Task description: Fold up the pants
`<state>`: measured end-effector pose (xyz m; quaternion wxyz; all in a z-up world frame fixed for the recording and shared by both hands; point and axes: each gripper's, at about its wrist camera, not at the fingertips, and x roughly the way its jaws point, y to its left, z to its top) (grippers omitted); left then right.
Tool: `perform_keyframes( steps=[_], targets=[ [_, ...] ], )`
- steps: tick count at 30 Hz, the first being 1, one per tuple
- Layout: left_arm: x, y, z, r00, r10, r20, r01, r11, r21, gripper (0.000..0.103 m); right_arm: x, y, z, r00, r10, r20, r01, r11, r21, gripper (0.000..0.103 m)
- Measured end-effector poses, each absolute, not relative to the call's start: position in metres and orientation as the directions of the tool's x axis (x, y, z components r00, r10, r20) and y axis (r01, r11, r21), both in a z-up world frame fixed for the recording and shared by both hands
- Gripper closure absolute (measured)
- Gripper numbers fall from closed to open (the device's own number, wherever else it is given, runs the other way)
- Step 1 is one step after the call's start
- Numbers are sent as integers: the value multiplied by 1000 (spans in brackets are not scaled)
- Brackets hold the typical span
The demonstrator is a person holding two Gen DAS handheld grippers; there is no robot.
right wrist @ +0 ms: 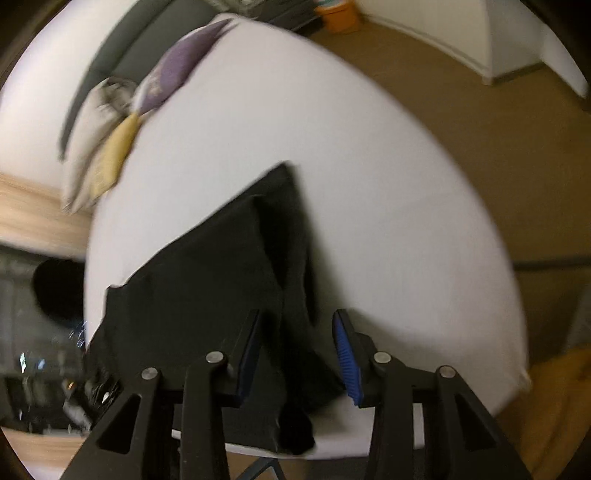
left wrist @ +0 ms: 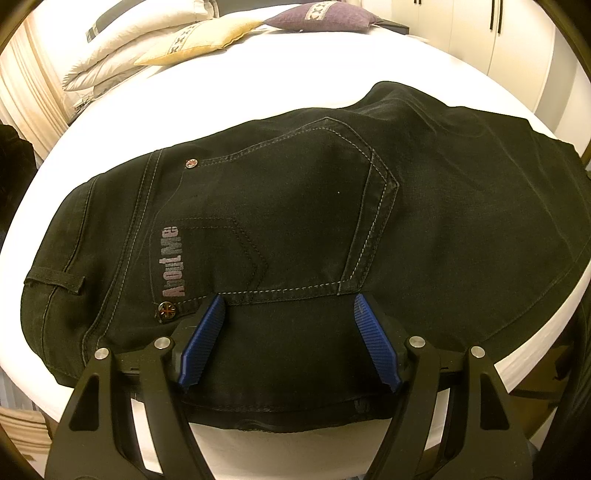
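Observation:
Black pants (left wrist: pixel 295 206) lie flat on a white bed (left wrist: pixel 295 74), back pocket up with grey "About Me" lettering and rivets. My left gripper (left wrist: pixel 290 301) is open, its blue pads (left wrist: pixel 205 332) spread over the pants near the bed's front edge, holding nothing. In the blurred right wrist view the pants (right wrist: pixel 207 280) form a dark folded shape, with a leg end hanging at the bed's near edge. My right gripper (right wrist: pixel 297 317) is open above that leg end; whether it touches the cloth I cannot tell.
White, yellow and purple pillows (left wrist: pixel 177 40) lie at the bed's far end and also show in the right wrist view (right wrist: pixel 147 103). White wardrobe doors (left wrist: pixel 498 33) stand beyond. Brown floor (right wrist: pixel 480 129) and an orange bin (right wrist: pixel 338 13) lie to the bed's right.

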<state>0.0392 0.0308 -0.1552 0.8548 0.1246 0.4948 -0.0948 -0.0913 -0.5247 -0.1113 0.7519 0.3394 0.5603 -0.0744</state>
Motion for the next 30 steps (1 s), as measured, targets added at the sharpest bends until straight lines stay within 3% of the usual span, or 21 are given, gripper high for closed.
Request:
perform_keyframes(
  steps=[4,9,16,23,26,30],
  targets=[
    [39,32,-155,491,-43,-870,291,949,118,30,-114,-529,-91,409,205,-889,516,752,410,60],
    [40,31,-154,491,-38,-870,288,950,121,30,-117,-517,-75,453,289,-843,422,764,489,60],
    [40,30,-154,491,-39,-870,289,950,121,30,-104,-509,-102,398,397,-827,413,727,549,61],
    [40,31,-153,492,-45,-869,291,950,116,30,-92,-514,-120,438,499,-747,391,643,659,67],
    [39,33,-153,493,-45,-869,292,949,116,30,-87,-518,-122,460,502,-733,422,602,677,67],
    [40,33,-153,494,-46,-868,290,950,114,30,-83,-495,-96,450,461,-765,332,709,623,67]
  ],
)
